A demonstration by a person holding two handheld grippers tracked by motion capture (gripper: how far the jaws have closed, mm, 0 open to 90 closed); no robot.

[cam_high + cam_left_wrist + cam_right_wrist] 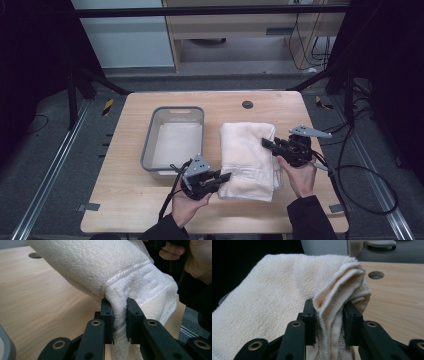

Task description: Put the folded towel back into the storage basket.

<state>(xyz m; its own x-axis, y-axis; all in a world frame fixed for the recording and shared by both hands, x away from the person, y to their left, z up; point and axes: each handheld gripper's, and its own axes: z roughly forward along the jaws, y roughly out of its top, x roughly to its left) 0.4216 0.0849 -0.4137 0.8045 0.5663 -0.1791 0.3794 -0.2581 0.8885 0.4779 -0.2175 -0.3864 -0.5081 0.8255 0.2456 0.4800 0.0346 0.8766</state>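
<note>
Towel (248, 159) between 2 clamped grippers

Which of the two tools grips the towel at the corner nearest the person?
The left tool. It pinches the folded white towel at its near-left corner, beside the grey bin. The right tool grips the right edge, farther up the table.

Light wood tabletop (135, 200), round cable hole (247, 104) near far edge. Grey plastic bin (172, 137) sits left of centre. Folded white towel (247, 160) lies just right of the bin, on the wood.
</note>
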